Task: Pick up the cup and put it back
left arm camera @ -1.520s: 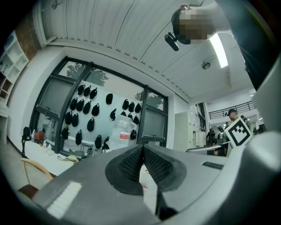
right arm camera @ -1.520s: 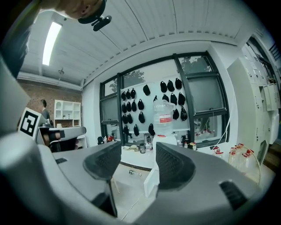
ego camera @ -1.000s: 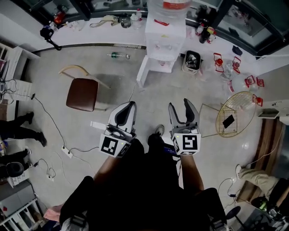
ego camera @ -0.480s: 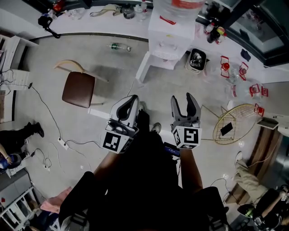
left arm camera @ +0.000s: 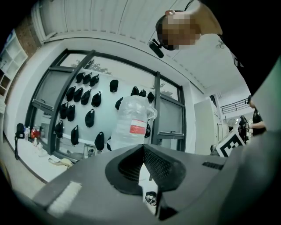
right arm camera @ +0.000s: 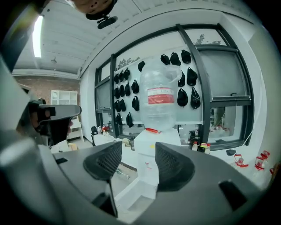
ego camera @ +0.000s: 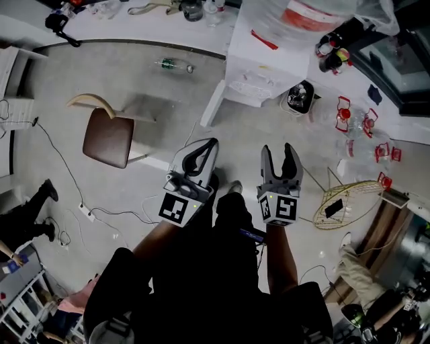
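I cannot make out a cup in any view. My left gripper (ego camera: pixel 210 143) (left arm camera: pixel 143 148) is held out over the floor, its pads touching at the tips with nothing between them. My right gripper (ego camera: pixel 279 150) (right arm camera: pixel 138 161) is beside it, open and empty. Both point at the white water dispenser (ego camera: pixel 259 64) (right arm camera: pixel 148 151) straight ahead, still some way off. A large clear bottle (ego camera: pixel 316 13) (left arm camera: pixel 131 125) (right arm camera: pixel 160 99) with a red label stands on top of it.
A brown chair (ego camera: pixel 106 136) stands to the left, and a plastic bottle (ego camera: pixel 173 65) lies on the floor beyond it. A small bin (ego camera: pixel 300 98) sits right of the dispenser. A gold wire basket (ego camera: pixel 344 205) is at right, cables (ego camera: pixel 87 212) at left.
Both grippers have moved forward toward the water dispenser, which now looks nearer and larger. The chair has slid left in the view. Neither gripper's jaws have changed.
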`<action>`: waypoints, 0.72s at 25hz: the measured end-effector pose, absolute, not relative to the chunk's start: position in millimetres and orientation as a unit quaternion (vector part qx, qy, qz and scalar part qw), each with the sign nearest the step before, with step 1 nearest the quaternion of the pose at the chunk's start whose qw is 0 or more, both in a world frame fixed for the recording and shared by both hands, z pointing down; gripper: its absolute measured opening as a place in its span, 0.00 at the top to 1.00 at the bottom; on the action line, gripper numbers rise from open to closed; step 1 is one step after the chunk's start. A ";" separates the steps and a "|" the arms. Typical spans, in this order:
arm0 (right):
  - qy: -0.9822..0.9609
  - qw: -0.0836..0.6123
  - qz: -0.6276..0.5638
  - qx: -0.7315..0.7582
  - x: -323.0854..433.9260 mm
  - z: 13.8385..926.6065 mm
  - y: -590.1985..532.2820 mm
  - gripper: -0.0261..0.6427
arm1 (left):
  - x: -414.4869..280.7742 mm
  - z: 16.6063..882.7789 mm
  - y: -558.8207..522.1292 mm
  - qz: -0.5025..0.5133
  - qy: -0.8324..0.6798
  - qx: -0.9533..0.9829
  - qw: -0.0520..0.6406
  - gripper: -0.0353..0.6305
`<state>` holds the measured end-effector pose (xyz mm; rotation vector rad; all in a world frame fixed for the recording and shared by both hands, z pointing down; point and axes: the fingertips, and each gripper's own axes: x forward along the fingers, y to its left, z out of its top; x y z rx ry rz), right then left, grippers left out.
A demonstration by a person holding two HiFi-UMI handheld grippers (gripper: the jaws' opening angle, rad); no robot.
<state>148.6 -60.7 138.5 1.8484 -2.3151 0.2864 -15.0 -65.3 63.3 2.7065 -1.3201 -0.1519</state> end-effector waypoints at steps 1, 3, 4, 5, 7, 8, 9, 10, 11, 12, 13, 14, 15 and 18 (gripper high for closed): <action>-0.775 0.085 0.098 0.619 150.8 149.7 -68.1 0.62 | -12.5 73.7 -71.9 -0.049 -0.440 0.894 0.064 0.94; -0.773 0.085 0.099 0.621 156.3 171.6 -81.1 0.62 | -7.5 98.8 -82.1 -0.045 -0.445 0.892 0.065 0.94; -0.773 0.082 0.101 0.621 159.8 183.3 -88.2 0.62 | -4.8 112.5 -87.4 -0.044 -0.448 0.891 0.064 0.94; -0.774 0.079 0.102 0.621 163.2 195.7 -95.5 0.62 | -2.3 126.4 -93.1 -0.046 -0.454 0.888 0.064 0.94; -0.779 0.077 0.097 0.614 168.2 220.8 -107.9 0.62 | 1.9 154.8 -103.0 -0.053 -0.469 0.879 0.066 0.94; -0.782 0.076 0.096 0.611 169.8 233.9 -112.8 0.62 | 3.9 170.3 -107.4 -0.056 -0.476 0.875 0.067 0.94; -0.784 0.076 0.095 0.608 171.0 247.8 -117.2 0.62 | 5.8 186.7 -111.9 -0.058 -0.482 0.872 0.069 0.94; -0.787 0.076 0.096 0.605 172.2 262.6 -121.5 0.62 | 7.8 203.6 -116.7 -0.060 -0.486 0.869 0.071 0.94; -0.789 0.077 0.097 0.602 172.9 277.7 -125.7 0.62 | 9.8 220.8 -121.8 -0.061 -0.490 0.867 0.073 0.94; -0.792 0.079 0.097 0.598 173.3 293.0 -129.9 0.62 | 11.5 237.9 -127.1 -0.061 -0.492 0.865 0.074 0.94; -0.795 0.080 0.097 0.594 173.3 308.6 -133.7 0.62 | 13.0 254.6 -132.5 -0.062 -0.494 0.864 0.075 0.94; -0.797 0.081 0.097 0.591 173.3 324.5 -137.1 0.62 | 14.5 271.0 -138.0 -0.062 -0.494 0.864 0.073 0.94; -0.798 0.080 0.097 0.589 173.3 340.5 -140.5 0.62 | 16.1 286.9 -143.7 -0.062 -0.493 0.865 0.071 0.94; -0.799 0.077 0.098 0.589 174.4 384.7 -148.3 0.62 | 23.3 329.8 -160.5 -0.069 -0.486 0.869 0.062 0.94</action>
